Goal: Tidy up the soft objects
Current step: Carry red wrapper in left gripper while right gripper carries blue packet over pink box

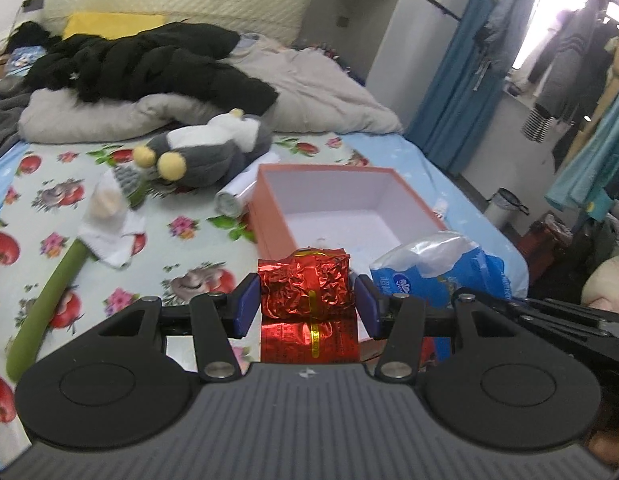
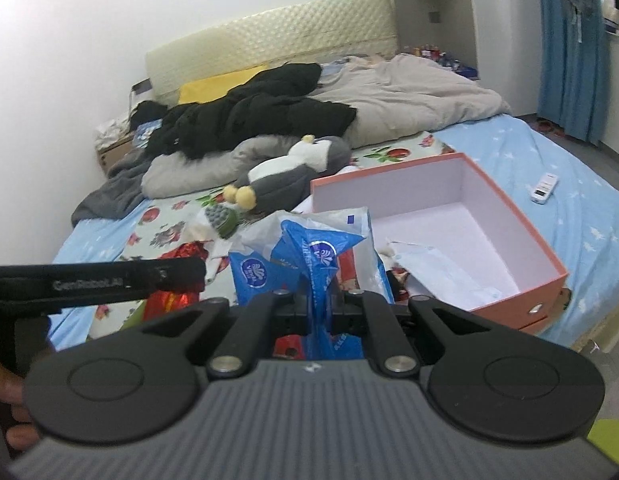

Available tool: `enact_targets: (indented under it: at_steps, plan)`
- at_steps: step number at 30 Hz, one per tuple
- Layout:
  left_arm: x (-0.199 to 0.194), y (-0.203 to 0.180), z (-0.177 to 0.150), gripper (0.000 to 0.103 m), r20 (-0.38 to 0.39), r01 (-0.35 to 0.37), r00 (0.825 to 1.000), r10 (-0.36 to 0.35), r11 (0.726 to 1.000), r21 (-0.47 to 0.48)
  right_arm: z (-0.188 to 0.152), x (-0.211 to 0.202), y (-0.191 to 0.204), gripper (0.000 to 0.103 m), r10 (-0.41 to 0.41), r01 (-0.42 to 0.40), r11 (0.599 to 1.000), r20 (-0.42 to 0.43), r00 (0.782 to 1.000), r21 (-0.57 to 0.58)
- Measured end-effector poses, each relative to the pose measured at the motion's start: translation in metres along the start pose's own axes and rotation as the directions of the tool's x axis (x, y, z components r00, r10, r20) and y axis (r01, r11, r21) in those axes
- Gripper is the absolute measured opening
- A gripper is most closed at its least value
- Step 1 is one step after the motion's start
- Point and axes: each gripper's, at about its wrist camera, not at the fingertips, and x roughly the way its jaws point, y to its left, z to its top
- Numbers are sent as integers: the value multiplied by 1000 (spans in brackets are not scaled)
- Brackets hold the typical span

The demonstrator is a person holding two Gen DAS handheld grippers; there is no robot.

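My left gripper is shut on a crinkled red foil packet, its blue pads on either side of it, just short of the open pink box. My right gripper is shut on a blue and white plastic tissue pack, held up in front of the same box. The tissue pack also shows at the right of the left wrist view. A grey and white plush penguin lies on the bed behind the box.
A white sock, a long green plush stem and a white roll lie on the floral sheet. A pale face mask lies at the box's near corner. A remote rests right of the box. Black coat and quilt sit behind.
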Motion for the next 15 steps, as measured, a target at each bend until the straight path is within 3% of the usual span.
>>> enact_targets:
  at_steps: [8,15]
  plan:
    - [34,-23,31,57,-46,83,996,-80,995,53,21,6,-31,10,-69,68,997,27,997,44]
    - [101,-41,63,58,-118,123,987,-112,988,92,46,43,-61,10,-113,112,992,4,994,64]
